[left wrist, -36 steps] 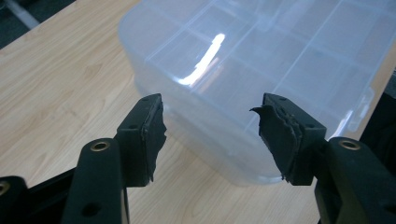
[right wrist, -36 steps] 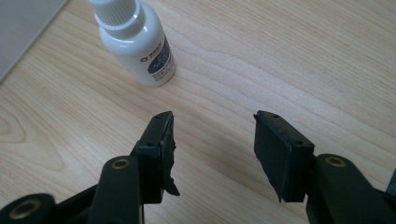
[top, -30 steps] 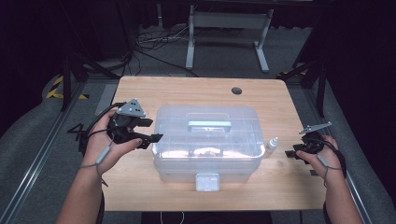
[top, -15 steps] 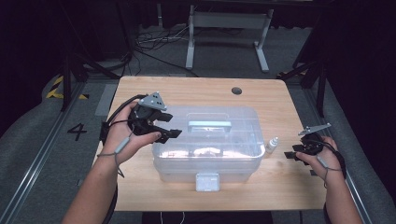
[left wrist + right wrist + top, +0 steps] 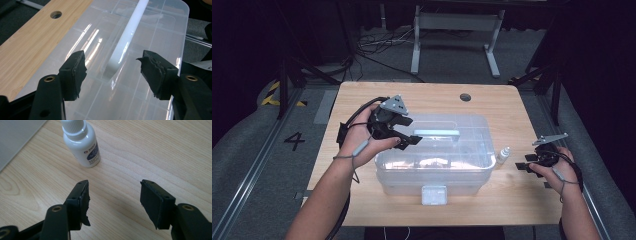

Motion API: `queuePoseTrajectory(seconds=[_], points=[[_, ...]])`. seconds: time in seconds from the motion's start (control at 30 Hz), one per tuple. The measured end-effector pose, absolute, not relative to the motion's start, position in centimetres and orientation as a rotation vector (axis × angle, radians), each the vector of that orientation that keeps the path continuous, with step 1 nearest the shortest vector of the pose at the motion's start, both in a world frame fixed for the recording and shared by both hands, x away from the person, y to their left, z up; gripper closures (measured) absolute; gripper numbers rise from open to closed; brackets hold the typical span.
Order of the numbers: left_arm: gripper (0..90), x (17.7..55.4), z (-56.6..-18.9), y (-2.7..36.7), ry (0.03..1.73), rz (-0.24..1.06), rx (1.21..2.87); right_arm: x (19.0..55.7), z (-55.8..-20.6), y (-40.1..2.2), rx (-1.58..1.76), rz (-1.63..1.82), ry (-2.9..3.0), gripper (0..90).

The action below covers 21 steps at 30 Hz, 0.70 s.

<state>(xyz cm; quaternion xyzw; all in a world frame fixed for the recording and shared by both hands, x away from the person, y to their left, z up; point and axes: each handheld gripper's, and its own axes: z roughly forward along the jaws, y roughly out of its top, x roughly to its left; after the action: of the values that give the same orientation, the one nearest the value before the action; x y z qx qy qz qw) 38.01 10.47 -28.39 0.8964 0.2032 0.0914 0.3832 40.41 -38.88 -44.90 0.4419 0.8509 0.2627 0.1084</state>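
So on the left, the left tool (image 5: 408,135) is held over the left end of the clear plastic box (image 5: 434,167), up above its lid, with the grey three-cornered plate on top and its cable looping back round the hand. Its jaws have just been opening and stand spread wide with nothing pinched between them; in the left gripper view the near end of the white handle (image 5: 126,40) sits in the gap ahead of the pads but they're clear of it. The box itself is see-through with a frosted look, rounded corners, a ribbed lid with that long pale handle bar running along the top middle, and a clear latch tab (image 5: 434,194) on the near side. It sits in the middle of the wooden bench (image 5: 362,95), and you can make out some pale stuff inside, too blurry to say what. Just right of the box, standing upright on the bench, is a small white dropper bottle (image 5: 82,143) with a white ribbed cap and a dark blue label. Far right, the right tool (image 5: 523,163) is low near the right edge of the bench, pointing at the bottle but apart from it; its jaws have just been opening too, spread wide, with only bare wood between them.
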Motion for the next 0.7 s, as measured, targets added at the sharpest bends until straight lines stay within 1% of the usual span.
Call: queuePoseTrajectory(seconds=[0.3, 0.37, 0.47, 0.63, 0.7], points=[[37.8, 39.0, -29.5, 8.9, 0.501, 0.220, 2.313, 40.4, -44.9, -38.8, 1.274, 0.804, 2.495, 38.7], [39.1, 39.2, -29.7, 8.6, 0.494, 0.215, 2.316, 40.4, -44.9, -38.8, 1.272, 0.807, 2.500, 40.8], [40.0, 39.4, -30.0, 8.4, 0.495, 0.216, 2.319, 40.4, -44.9, -38.8, 1.273, 0.814, 2.503, 41.6], [44.3, 39.7, -30.6, 7.8, 0.479, 0.221, 2.351, 40.3, -44.8, -38.6, 1.270, 0.819, 2.508, 43.5], [47.3, 39.6, -30.8, 7.5, 0.463, 0.246, 2.360, 40.2, -44.7, -38.6, 1.269, 0.827, 2.506, 43.5]])
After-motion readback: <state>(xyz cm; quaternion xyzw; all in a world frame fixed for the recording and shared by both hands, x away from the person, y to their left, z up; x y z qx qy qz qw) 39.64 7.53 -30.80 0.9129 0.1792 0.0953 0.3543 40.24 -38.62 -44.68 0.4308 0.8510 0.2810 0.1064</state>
